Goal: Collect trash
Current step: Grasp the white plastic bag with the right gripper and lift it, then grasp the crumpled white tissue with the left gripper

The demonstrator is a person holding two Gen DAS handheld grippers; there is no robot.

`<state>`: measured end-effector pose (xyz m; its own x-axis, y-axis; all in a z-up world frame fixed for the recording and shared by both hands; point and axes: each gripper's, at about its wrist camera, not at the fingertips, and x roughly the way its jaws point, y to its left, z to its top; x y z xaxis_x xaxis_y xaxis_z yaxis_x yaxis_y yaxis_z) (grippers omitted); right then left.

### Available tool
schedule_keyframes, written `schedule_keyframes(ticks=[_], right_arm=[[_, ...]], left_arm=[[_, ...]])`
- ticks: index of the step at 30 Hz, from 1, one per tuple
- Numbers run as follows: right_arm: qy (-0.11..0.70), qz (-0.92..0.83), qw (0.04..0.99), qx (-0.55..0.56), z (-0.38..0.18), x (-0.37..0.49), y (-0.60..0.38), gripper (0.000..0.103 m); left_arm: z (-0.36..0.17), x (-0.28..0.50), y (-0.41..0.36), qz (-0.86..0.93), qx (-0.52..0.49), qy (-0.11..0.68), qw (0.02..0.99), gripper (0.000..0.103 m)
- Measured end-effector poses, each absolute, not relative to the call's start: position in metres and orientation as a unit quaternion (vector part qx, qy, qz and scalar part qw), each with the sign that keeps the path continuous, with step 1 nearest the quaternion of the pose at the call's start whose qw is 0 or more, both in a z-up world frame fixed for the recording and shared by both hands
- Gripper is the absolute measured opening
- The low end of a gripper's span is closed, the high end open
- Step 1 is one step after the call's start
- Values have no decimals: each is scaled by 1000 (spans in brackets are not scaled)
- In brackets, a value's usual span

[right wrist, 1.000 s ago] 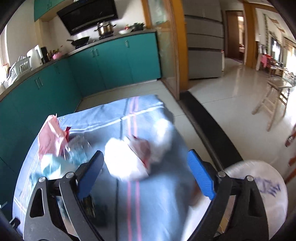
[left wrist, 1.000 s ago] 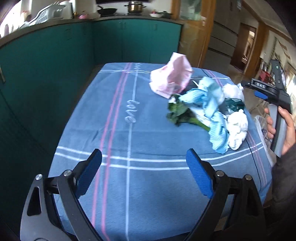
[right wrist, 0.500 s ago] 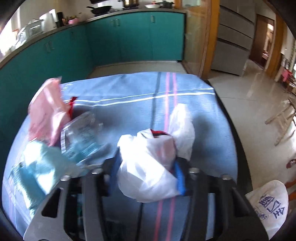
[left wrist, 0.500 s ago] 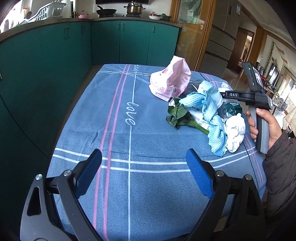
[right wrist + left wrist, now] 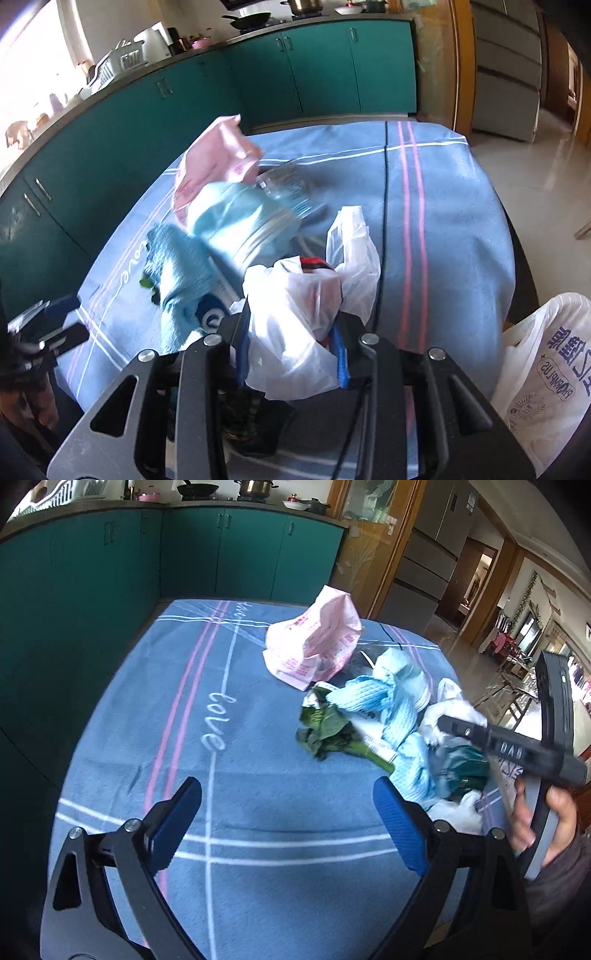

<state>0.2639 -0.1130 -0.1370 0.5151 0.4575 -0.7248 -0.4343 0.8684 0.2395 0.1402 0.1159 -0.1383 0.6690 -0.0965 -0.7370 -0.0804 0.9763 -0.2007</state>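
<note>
A heap of trash lies on the blue cloth-covered table (image 5: 258, 786): a pink paper bag (image 5: 314, 642), a light blue cloth (image 5: 391, 716), green leaves (image 5: 325, 731) and white plastic. My right gripper (image 5: 291, 354) is shut on a knotted white plastic bag (image 5: 295, 317) with red inside, at the table's right edge. In the left wrist view the right gripper's black body (image 5: 517, 753) shows over the heap. My left gripper (image 5: 288, 823) is open and empty above the table's near side, left of the heap.
A large white printed bag (image 5: 543, 362) hangs off the table's right side. A clear plastic bottle (image 5: 284, 188) lies behind the blue cloth. Teal cabinets (image 5: 110, 554) run along the left and back. Tiled floor (image 5: 535, 155) lies to the right.
My right gripper closed on the white plastic bag and has drawn it back toward the table's right edge. My left gripper stayed open and moved slightly closer to the heap.
</note>
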Motion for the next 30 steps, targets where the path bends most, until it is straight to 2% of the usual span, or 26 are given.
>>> schedule_keyframes(ticks=[6, 15, 16, 17, 20, 23, 30], right_arm=[[391, 186, 901, 38, -129, 260, -136, 36], [391, 133, 910, 46, -126, 262, -180, 37], [392, 132, 909, 45, -127, 259, -182, 37], [393, 131, 909, 45, -128, 257, -185, 37], [392, 129, 910, 45, -130, 252, -190, 37], [387, 127, 912, 45, -127, 248, -192, 37], [371, 143, 917, 34, -114, 233, -186, 37]], left_arm=[[-136, 141, 86, -74, -127, 411, 900, 94], [-160, 148, -3, -175, -27, 430, 885, 94], [-164, 150, -5, -174, -24, 435, 883, 85], [-167, 153, -4, -172, -27, 440, 881, 71], [-169, 156, 9, -184, -71, 446, 873, 58], [-164, 148, 20, -156, -60, 432, 886, 54], [-152, 125, 58, -102, -74, 409, 904, 53]])
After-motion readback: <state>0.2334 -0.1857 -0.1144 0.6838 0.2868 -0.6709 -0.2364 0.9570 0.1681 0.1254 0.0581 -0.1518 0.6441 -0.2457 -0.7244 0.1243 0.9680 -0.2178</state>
